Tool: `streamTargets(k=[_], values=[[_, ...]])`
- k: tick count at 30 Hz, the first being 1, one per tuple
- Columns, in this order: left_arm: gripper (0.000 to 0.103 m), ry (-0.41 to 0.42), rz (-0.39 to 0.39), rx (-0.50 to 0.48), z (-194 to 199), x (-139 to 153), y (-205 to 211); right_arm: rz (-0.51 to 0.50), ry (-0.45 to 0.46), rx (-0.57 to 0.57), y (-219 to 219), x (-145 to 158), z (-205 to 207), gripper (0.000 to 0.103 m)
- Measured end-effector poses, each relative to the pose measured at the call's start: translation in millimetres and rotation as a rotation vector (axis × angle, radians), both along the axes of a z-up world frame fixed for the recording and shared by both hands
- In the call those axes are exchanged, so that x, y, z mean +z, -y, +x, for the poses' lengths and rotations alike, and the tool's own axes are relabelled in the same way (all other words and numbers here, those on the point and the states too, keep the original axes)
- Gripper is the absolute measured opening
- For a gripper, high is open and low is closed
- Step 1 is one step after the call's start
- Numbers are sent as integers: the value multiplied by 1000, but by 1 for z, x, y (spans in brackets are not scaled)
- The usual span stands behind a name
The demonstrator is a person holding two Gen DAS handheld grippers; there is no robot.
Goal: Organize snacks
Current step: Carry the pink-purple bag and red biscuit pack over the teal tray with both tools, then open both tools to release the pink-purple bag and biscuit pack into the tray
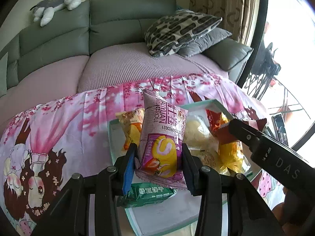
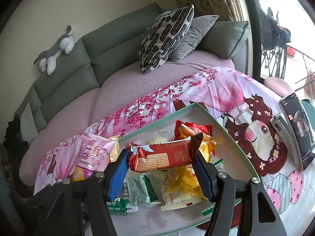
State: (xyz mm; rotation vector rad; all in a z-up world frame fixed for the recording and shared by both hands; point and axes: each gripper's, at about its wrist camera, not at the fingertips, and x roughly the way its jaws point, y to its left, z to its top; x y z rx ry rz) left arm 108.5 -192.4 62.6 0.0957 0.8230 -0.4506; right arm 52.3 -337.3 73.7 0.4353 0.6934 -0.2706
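My left gripper is shut on a purple Swiss roll packet and holds it upright above the white tray. My right gripper is shut on a red wafer biscuit packet, held crosswise above the tray. The right gripper's finger also shows in the left wrist view, with the red packet's end. The purple packet shows at the left in the right wrist view. In the tray lie green biscuit packets, yellow packets and a red-orange packet.
The tray sits on a pink cartoon-print cloth in front of a green sofa with cushions and a plush toy. A phone on a stand stands at the right of the tray.
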Motion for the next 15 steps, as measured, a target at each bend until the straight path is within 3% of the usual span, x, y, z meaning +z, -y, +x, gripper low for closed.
streamTargets(k=[15], values=[[46,-47,37,-16,6,-19,7,27,-50,31,-8,-19,16,68]])
